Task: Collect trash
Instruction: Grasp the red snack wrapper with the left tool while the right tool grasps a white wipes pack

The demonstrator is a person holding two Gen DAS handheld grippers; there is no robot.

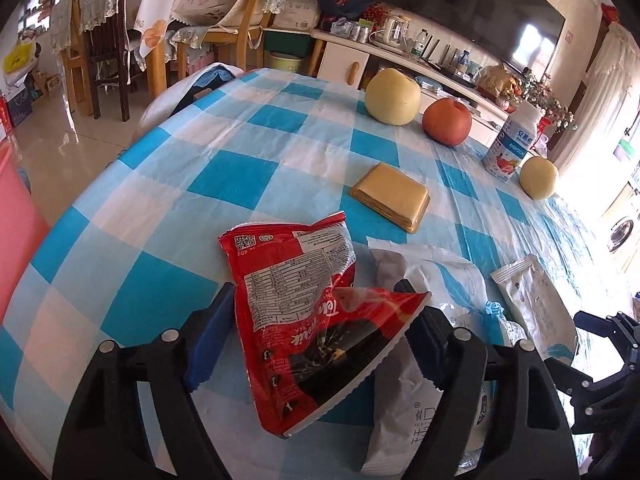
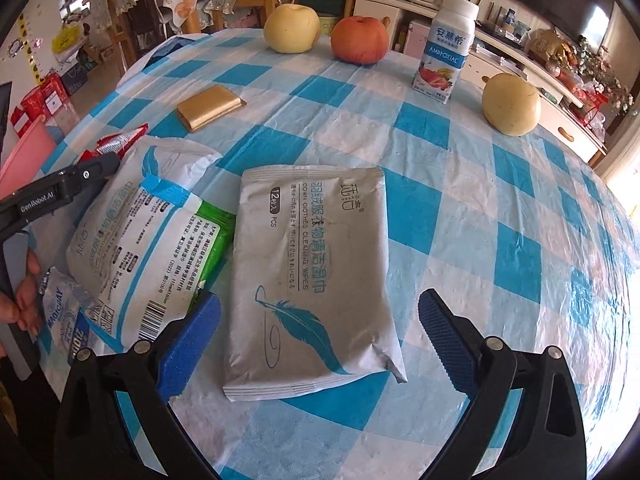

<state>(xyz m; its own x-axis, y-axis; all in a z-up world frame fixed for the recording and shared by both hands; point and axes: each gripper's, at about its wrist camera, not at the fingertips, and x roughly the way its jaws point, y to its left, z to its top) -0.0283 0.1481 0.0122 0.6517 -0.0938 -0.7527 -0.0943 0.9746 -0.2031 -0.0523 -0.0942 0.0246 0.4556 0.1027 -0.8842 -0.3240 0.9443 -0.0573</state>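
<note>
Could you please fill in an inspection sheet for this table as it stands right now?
Surface: table under a blue and white checked cloth, wrinkled.
Job's things: red snack wrapper between the left tongs; grey wipes pack lying flat between the right tongs; white wipes pack beside it, overlapping other packets.
Clutter: two pale pears, red apple, yogurt bottle, gold tray.
Grippers: left tongs part open, pads not clearly pressing the wrapper; right tongs open, pads clear of the grey pack.
Cables: nothing seen on the table.
Surroundings: chairs, sideboard, television.
</note>
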